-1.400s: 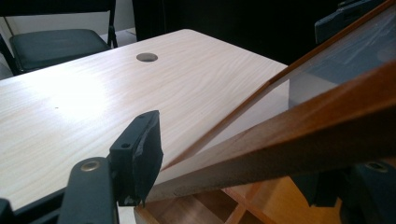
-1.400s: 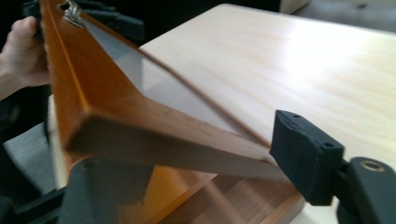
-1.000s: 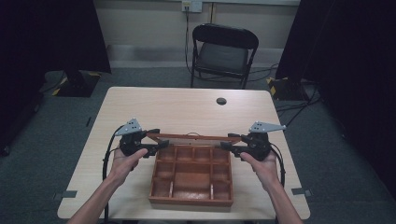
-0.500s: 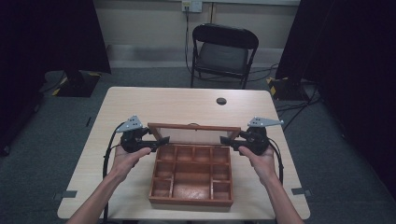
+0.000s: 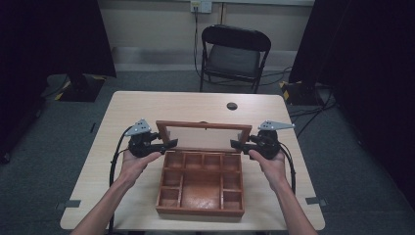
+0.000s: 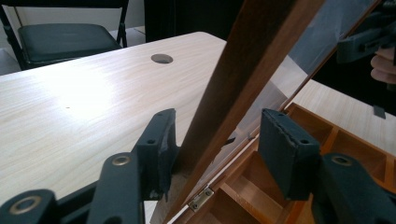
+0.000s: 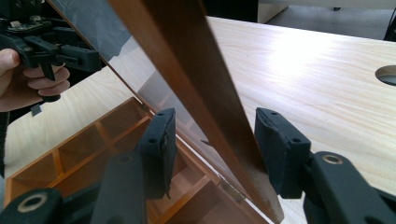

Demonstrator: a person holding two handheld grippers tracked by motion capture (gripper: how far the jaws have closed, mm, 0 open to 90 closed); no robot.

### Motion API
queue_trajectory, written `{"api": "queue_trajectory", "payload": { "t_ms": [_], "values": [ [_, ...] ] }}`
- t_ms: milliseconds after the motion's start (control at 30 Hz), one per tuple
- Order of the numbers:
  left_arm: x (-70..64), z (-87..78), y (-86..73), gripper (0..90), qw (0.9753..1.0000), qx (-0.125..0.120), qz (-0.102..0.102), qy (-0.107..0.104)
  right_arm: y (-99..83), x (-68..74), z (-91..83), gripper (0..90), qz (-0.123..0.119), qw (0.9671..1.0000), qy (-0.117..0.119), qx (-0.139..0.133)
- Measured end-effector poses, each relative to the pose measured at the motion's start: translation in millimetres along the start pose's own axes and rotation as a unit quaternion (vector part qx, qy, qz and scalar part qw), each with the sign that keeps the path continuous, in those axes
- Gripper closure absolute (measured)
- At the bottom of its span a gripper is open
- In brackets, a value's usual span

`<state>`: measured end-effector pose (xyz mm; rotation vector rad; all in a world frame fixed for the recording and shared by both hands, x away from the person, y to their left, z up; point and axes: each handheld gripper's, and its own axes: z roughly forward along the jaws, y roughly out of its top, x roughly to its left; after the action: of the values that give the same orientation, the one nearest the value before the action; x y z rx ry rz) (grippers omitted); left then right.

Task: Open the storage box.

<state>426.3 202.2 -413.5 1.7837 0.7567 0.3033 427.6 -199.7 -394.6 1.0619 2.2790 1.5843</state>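
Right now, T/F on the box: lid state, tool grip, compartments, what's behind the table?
1. The lid of the wooden box is raised off the base, tilted on its hinges. True.
2. The left tool is clamped tight on the lid frame. False: the frame sits between its jaws, but a gap shows at one pad.
3. The right tool straddles the lid's other side rail. True.
4. The compartments are full of parts. False: those in view look empty.
5. A stool stands behind the table. False: it is a black folding chair.
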Motion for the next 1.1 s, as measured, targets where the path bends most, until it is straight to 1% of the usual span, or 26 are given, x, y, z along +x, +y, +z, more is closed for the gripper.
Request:
{"api": "queue_trajectory", "payload": {
  "t_ms": [33,100,133,167,233,300,333,367,400,433,533,600,633,667,700,767,800,833,867,900,933,1000,1100],
  "values": [
    [0.3,0.7,-0.4,48.2,1.0000,-0.002,-0.003,0.000,-0.2,-0.8,0.9,49.9,0.001,1.0000,-0.002,0.001],
    [2.1,1.4,-0.9,48.6,1.0000,0.001,0.002,0.001,-0.4,-1.7,2.2,50.1,0.002,1.0000,-0.004,0.000],
    [2.3,2.2,-1.2,49.1,1.0000,-0.001,-0.001,0.002,-0.4,-2.1,2.7,50.2,0.002,1.0000,-0.004,-0.001],
    [3.8,2.0,-1.3,49.9,1.0000,0.001,0.000,0.000,-0.5,-2.6,3.2,50.3,0.003,1.0000,-0.004,-0.001],
    [5.3,2.3,-1.8,50.8,1.0000,0.000,-0.003,-0.001,-0.7,-3.7,4.0,50.5,0.003,1.0000,-0.006,-0.001],
    [6.2,3.1,-1.9,51.3,1.0000,-0.001,0.001,0.004,-0.9,-4.5,5.1,50.9,0.004,1.0000,-0.007,0.001],
    [7.0,3.6,-2.1,51.5,1.0000,0.000,0.000,0.003,-1.2,-5.1,5.9,51.0,0.004,0.9999,-0.009,0.001],
    [7.0,4.2,-2.3,51.7,1.0000,-0.003,-0.005,0.004,-1.6,-5.9,6.9,51.1,0.004,0.9999,-0.011,0.003],
    [7.6,4.7,-2.7,51.9,1.0000,-0.005,-0.007,0.001,-1.9,-6.5,7.6,51.2,0.004,0.9999,-0.012,0.003],
    [8.4,4.7,-2.7,52.1,1.0000,-0.003,-0.005,0.003,-2.2,-7.1,8.1,51.2,0.004,0.9999,-0.013,0.003],
    [10.0,5.8,-3.4,52.6,1.0000,-0.002,-0.007,0.003,-3.3,-10.0,10.1,51.4,0.009,0.9999,-0.009,0.001],
    [11.1,6.8,-4.0,53.3,0.9999,-0.005,-0.010,0.004,-3.9,-11.7,11.6,51.6,0.010,0.9999,-0.010,0.003],
    [11.8,6.8,-4.0,53.6,1.0000,-0.003,-0.008,0.005,-4.4,-12.0,12.9,51.6,0.010,0.9999,-0.010,0.004],
    [12.2,7.7,-4.5,53.7,0.9999,-0.006,-0.011,0.006,-4.7,-12.3,13.7,51.6,0.010,0.9999,-0.012,0.004],
    [13.2,7.8,-4.8,54.0,0.9999,-0.003,-0.010,0.006,-5.1,-12.8,15.0,51.7,0.009,0.9998,-0.014,0.006],
    [15.2,8.7,-5.6,54.5,0.9999,-0.001,-0.013,0.007,-5.9,-13.9,16.8,51.7,0.009,0.9998,-0.017,0.006],
    [15.0,9.6,-6.3,55.1,0.9998,-0.001,-0.015,0.013,-6.1,-14.4,17.7,52.0,0.010,0.9998,-0.017,0.006],
    [16.3,9.7,-6.3,55.5,0.9999,0.001,-0.011,0.012,-6.4,-15.5,18.6,52.1,0.010,0.9997,-0.020,0.006],
    [16.7,10.5,-6.8,55.7,0.9997,-0.002,-0.019,0.012,-6.7,-16.3,19.3,52.2,0.010,0.9998,-0.019,0.004],
    [18.3,10.8,-7.4,56.1,0.9998,0.002,-0.016,0.013,-6.8,-16.9,19.9,52.4,0.012,0.9998,-0.018,0.002],
    [19.9,11.7,-8.4,56.9,0.9998,0.002,-0.018,0.010,-7.0,-17.5,20.5,52.6,0.012,0.9997,-0.021,0.002],
    [21.3,12.7,-9.4,57.5,0.9997,0.006,-0.021,0.012,-7.2,-19.0,21.9,52.8,0.013,0.9997,-0.022,0.002],
    [22.8,14.1,-10.8,58.0,0.9996,0.004,-0.023,0.012,-8.6,-21.9,24.9,53.0,0.016,0.9996,-0.022,0.006]
  ]
}}
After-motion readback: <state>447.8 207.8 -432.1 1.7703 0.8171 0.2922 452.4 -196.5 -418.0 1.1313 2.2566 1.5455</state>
